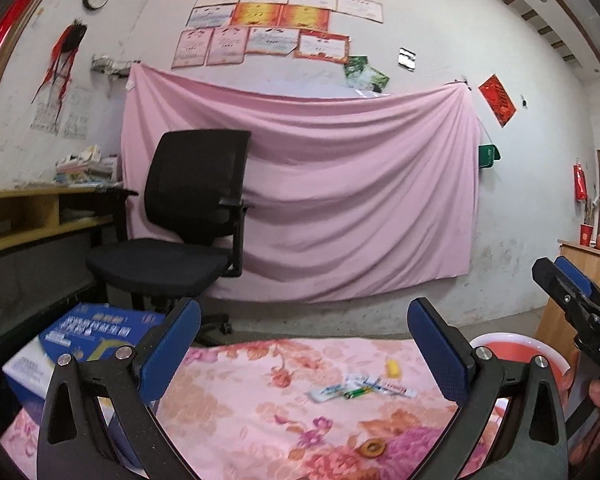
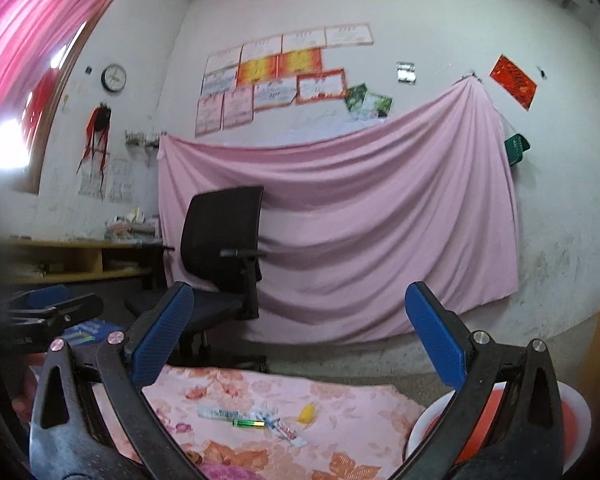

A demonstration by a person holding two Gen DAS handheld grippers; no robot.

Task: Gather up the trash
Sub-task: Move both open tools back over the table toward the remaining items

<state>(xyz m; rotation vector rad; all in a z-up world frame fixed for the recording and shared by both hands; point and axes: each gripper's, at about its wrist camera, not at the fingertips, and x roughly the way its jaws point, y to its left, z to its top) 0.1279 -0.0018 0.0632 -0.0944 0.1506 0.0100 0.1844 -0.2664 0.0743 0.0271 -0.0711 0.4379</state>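
Observation:
Trash lies on a pink floral cloth (image 1: pixel 260 412): clear wrappers (image 1: pixel 364 388), a small green piece (image 1: pixel 358 392), a yellow piece (image 1: pixel 393 369) and a brown ring-shaped bit (image 1: pixel 371 448). In the right wrist view the wrappers (image 2: pixel 252 420), the green piece (image 2: pixel 249 423) and the yellow piece (image 2: pixel 307 413) show too. My left gripper (image 1: pixel 304 340) is open and empty, held above the cloth. My right gripper (image 2: pixel 300 328) is open and empty, also above the cloth. A red basin with a white rim (image 1: pixel 516 350) stands right of the cloth (image 2: pixel 572 420).
A black office chair (image 1: pixel 188 220) stands behind the cloth. A blue and white box (image 1: pixel 88 336) sits at the left. A pink sheet (image 1: pixel 320 192) hangs on the wall. A yellow desk (image 1: pixel 40 212) is at the left and a wooden cabinet (image 1: pixel 588 272) at the right.

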